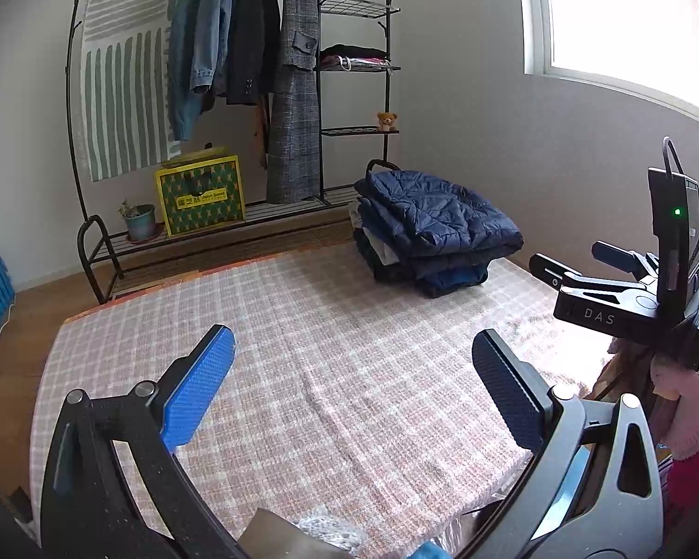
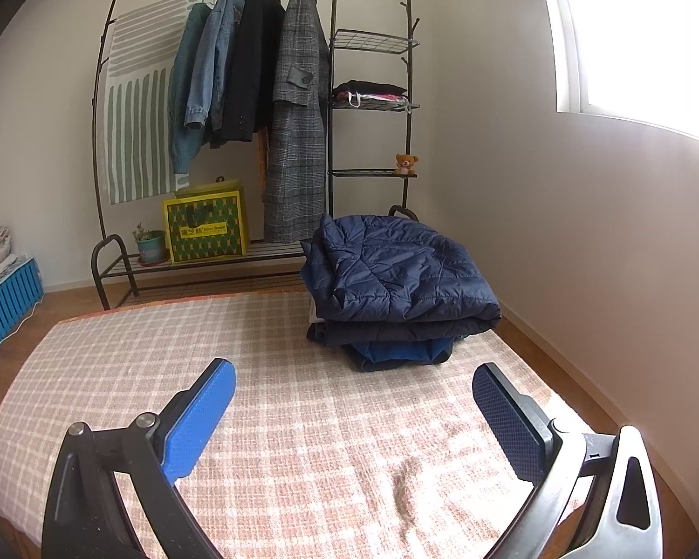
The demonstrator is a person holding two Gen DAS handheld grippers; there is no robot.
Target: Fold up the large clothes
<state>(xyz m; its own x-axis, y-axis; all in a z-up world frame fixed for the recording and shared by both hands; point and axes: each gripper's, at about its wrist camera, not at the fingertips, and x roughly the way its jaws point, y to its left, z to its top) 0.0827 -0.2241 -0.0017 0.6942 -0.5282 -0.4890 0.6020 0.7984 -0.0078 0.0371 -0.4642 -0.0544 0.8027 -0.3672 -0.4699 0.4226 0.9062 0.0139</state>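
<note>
A stack of folded clothes, topped by a navy quilted jacket [image 1: 435,219], sits at the far right of the pink checked bed cover [image 1: 303,326]; it also shows in the right wrist view [image 2: 400,275]. My left gripper [image 1: 349,363] is open and empty above the cover. My right gripper [image 2: 349,400] is open and empty above the cover [image 2: 279,396], short of the stack. The right gripper also shows in the left wrist view [image 1: 578,263] at the right, fingers apart. A grey knitted garment [image 1: 326,528] lies at the near edge, partly hidden.
A black clothes rack [image 2: 256,139] with hanging coats stands against the far wall, holding a yellow box [image 2: 205,228], a potted plant [image 2: 151,244] and a teddy bear [image 2: 405,163]. A blue crate [image 2: 4,303] is at left. A window [image 2: 638,32] and wall are at right.
</note>
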